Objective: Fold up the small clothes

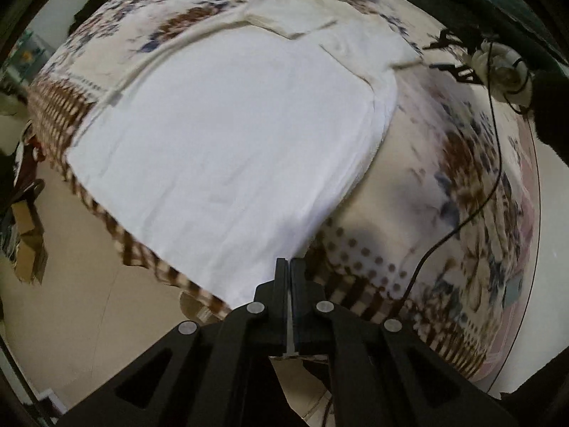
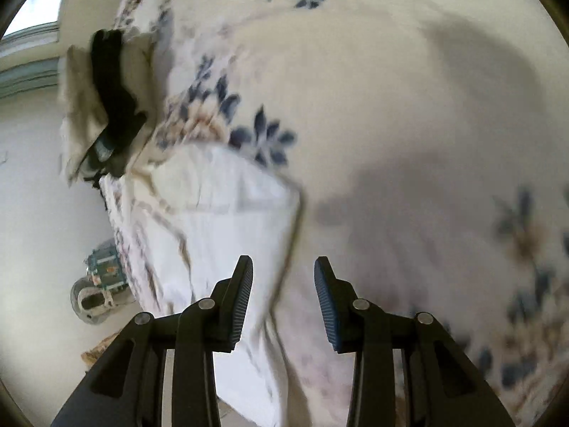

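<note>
White t-shirt (image 1: 227, 149) lies spread flat on floral bedspread, filling centre of left wrist frame; sleeves and collar end toward upper right, hem corner at bottom centre. In right wrist frame, blurred white fabric at lower left, edge creased.

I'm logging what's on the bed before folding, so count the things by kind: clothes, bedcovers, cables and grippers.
Clothes: 1, the white shirt
Bedcovers: 1, the flowered bedspread
Cables: 1, the black cable
Grippers: 2, the left gripper, fingers shut on the shirt's hem, and the right gripper, fingers apart
Total: 5
</note>
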Tool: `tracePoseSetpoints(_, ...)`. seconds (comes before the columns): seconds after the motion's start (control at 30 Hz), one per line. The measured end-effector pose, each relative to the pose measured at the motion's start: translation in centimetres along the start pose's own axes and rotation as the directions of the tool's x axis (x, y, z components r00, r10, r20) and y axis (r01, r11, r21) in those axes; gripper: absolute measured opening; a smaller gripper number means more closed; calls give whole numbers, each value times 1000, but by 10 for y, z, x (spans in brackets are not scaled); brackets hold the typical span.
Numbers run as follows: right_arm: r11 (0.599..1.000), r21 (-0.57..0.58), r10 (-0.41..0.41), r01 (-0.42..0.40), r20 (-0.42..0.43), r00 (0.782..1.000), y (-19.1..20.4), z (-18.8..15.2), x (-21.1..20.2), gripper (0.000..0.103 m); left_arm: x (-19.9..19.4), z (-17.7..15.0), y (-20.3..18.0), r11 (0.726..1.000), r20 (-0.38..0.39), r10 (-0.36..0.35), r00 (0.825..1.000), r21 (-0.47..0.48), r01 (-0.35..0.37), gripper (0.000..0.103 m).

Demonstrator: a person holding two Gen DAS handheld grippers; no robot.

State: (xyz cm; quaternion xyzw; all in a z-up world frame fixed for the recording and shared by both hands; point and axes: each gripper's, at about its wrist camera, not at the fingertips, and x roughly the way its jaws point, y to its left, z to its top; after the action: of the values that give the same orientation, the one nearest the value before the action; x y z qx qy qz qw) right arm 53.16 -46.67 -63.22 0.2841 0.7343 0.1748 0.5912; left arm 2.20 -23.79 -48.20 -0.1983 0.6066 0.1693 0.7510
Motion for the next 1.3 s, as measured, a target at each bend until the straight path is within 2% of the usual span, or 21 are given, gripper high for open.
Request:
tracePoseSetpoints(0.17,995,89,37,-35,-22,999,-5,21,24,38,-6,8,8,1000,13,13,1000,-17,-13,0)
tracePoseSetpoints(0.2,996,88,12,-11,-16,1000,-4,20,23,38,-6,9,8,1000,14,13,1000,-7,-13,0)
tracePoseSetpoints(0.27,999,12,-38,37,45,998,12,15,13,38,-5,11,9,1000,16,15,1000,3,-15,0)
tracePoseSetpoints(0.33,985,-153,-68,78,72,995,48,9,4,38,-4,14,9,1000,14,11,1000,7,-11,0)
tracePoseSetpoints(0.4,945,-308,-105,115,49,993,84,4,10,38,-2,14,10,1000,6,-6,1000,-3,6,0)
tracePoseSetpoints(0.43,891,-421,-174,169,25,984,111,3,24,38,-1,14,11,1000,3,-10,1000,-9,10,0)
tracePoseSetpoints(0.47,858,-477,-212,192,13,977,122,2,34,38,0,15,11,1000,-1,-12,1000,-13,12,0)
tracePoseSetpoints(0.53,772,-581,-332,257,-24,943,145,4,66,38,1,16,13,1000,2,-9,1000,-21,9,0)
tracePoseSetpoints(0.63,680,-665,-444,309,-38,895,166,8,106,38,1,18,15,1000,3,-5,1000,-27,5,0)
tracePoseSetpoints(0.7,660,-682,-475,317,-52,878,174,12,127,38,2,19,16,1000,2,-2,1000,-24,2,0)
tracePoseSetpoints(0.77,652,-691,-484,314,-60,873,180,14,143,37,3,20,17,1000,3,3,1000,-23,-3,0)
tracePoseSetpoints(0.8,645,-701,-478,302,-62,876,184,13,148,28,2,21,18,1000,4,5,1000,-25,-5,0)
tracePoseSetpoints(0.83,624,-723,-466,297,-39,884,192,9,152,2,2,21,19,1000,5,5,1000,-29,-5,0)
tracePoseSetpoints(0.87,613,-730,-461,302,-21,887,199,9,155,2,2,21,21,999,5,6,1000,-34,-5,0)
tracePoseSetpoints(0.93,622,-732,-405,278,3,914,214,6,153,2,4,20,22,999,-2,4,1000,-43,-4,0)
tracePoseSetpoints(1.03,619,-733,-384,282,30,923,224,6,155,2,7,20,23,999,-13,-1,1000,-46,1,0)
tracePoseSetpoints(1.13,644,-706,-439,295,-26,898,223,16,158,15,5,21,24,999,-8,-7,1000,-44,6,0)
tracePoseSetpoints(1.17,678,-676,-422,287,-38,906,215,23,144,23,4,22,24,999,-4,-6,1000,-45,6,0)
tracePoseSetpoints(1.2,716,-642,-383,273,-35,923,207,27,127,26,4,23,26,999,-2,-9,1000,-50,9,0)
tracePoseSetpoints(1.23,765,-588,-336,264,-15,942,197,34,104,27,4,24,27,998,-2,-13,1000,-56,13,0)
tracePoseSetpoints(1.3,839,-485,-275,247,13,961,170,46,64,27,4,26,29,998,1,-15,1000,-65,15,0)
